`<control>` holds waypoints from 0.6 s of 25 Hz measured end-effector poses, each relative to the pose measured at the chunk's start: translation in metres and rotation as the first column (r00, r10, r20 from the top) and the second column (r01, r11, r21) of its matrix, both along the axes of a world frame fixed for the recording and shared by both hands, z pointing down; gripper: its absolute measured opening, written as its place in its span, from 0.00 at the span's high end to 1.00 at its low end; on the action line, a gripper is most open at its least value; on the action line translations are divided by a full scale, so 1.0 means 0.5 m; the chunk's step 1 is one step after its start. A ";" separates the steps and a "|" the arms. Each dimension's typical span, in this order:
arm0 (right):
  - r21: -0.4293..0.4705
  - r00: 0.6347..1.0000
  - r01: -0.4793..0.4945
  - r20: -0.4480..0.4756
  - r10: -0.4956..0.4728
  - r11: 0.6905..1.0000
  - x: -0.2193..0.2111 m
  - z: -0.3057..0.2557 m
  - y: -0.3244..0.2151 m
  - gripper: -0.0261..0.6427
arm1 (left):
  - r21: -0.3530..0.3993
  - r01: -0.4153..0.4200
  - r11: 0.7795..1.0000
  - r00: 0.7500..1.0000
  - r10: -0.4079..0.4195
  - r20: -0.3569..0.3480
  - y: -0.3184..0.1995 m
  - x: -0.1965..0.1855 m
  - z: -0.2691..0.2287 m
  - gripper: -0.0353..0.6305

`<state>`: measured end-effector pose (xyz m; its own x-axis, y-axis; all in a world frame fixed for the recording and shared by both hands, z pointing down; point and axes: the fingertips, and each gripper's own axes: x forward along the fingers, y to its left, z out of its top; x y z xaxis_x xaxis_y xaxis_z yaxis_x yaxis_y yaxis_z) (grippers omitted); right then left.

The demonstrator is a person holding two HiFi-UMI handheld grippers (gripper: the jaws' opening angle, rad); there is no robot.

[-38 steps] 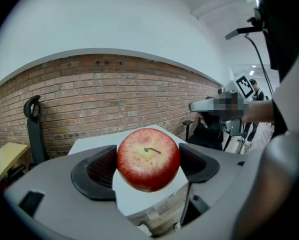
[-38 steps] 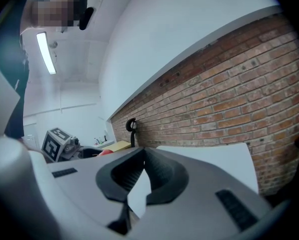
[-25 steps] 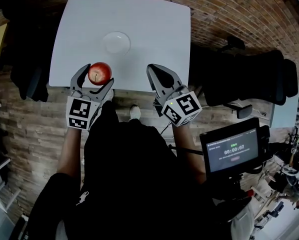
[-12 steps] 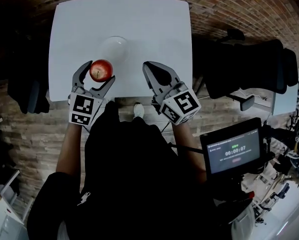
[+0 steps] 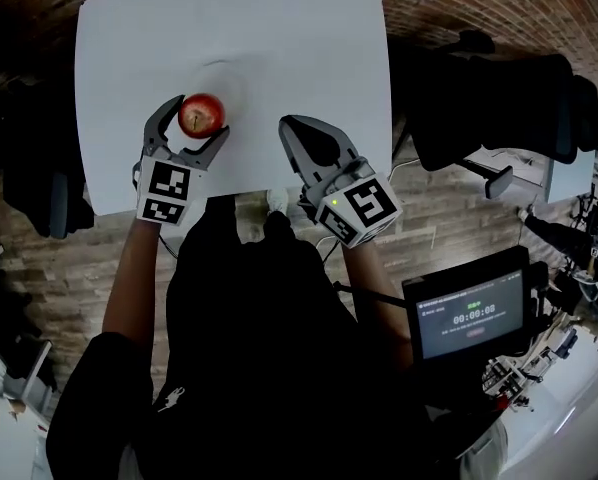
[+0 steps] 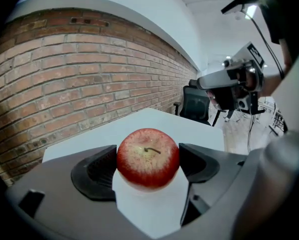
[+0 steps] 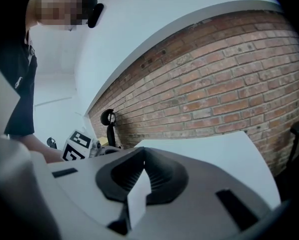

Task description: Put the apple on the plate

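Looking down in the head view, the left gripper (image 5: 192, 118) is pinching the apple (image 5: 201, 114) between its two fingers, over the near part of the table (image 5: 309, 38). The right gripper (image 5: 297, 130) is waiting off to the side with its fingers pressed together and nothing in them. The plate (image 5: 227, 74) is hard to make out. It is white on white, and only a faint round mark is showing just past the left fingertips. I think the apple is going to need a short trip forward, then a slow drop until it is sitting on the plate. The fingers should be opening gently, so the apple is not rolling away.

In the left gripper view, the apple is sitting snug between both pads (image 6: 97, 170), stem pointing up, and that looks like a good hold. The apple is blocking what lies right past the fingertips, so the plate is not showing here.

In the right gripper view, the fingers (image 7: 139, 171) are touching at their tips and holding nothing. The plate and apple are not showing here either.
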<state>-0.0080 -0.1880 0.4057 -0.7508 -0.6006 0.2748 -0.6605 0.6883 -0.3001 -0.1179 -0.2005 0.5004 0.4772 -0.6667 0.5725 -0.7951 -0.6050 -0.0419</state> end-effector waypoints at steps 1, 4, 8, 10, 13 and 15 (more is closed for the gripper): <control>-0.011 1.000 0.001 -0.005 -0.001 1.000 -0.002 0.010 -0.001 0.96 | -0.009 -0.008 1.000 1.000 0.008 0.003 -0.007 0.003 0.014 0.36; -0.034 1.000 0.005 -0.016 -0.006 0.999 -0.008 0.033 -0.005 0.96 | -0.029 -0.027 0.999 1.000 0.027 0.004 -0.026 0.014 0.047 0.36; -0.063 1.000 -0.007 -0.010 0.006 0.998 -0.013 0.053 -0.011 0.96 | -0.047 -0.049 0.998 0.999 0.050 0.016 -0.045 0.021 0.086 0.36; -0.075 1.000 -0.010 -0.003 0.010 0.997 -0.017 0.060 -0.013 0.96 | -0.055 -0.058 0.997 0.998 0.060 0.031 -0.052 0.022 0.104 0.36; -0.093 1.000 -0.015 -0.020 0.014 0.996 -0.008 0.086 -0.014 0.96 | -0.076 -0.069 0.995 0.997 0.071 0.035 -0.061 0.035 0.133 0.36; -0.102 1.000 -0.019 -0.024 0.017 0.995 -0.002 0.103 -0.014 0.96 | -0.092 -0.075 0.993 0.997 0.078 0.029 -0.065 0.044 0.155 0.36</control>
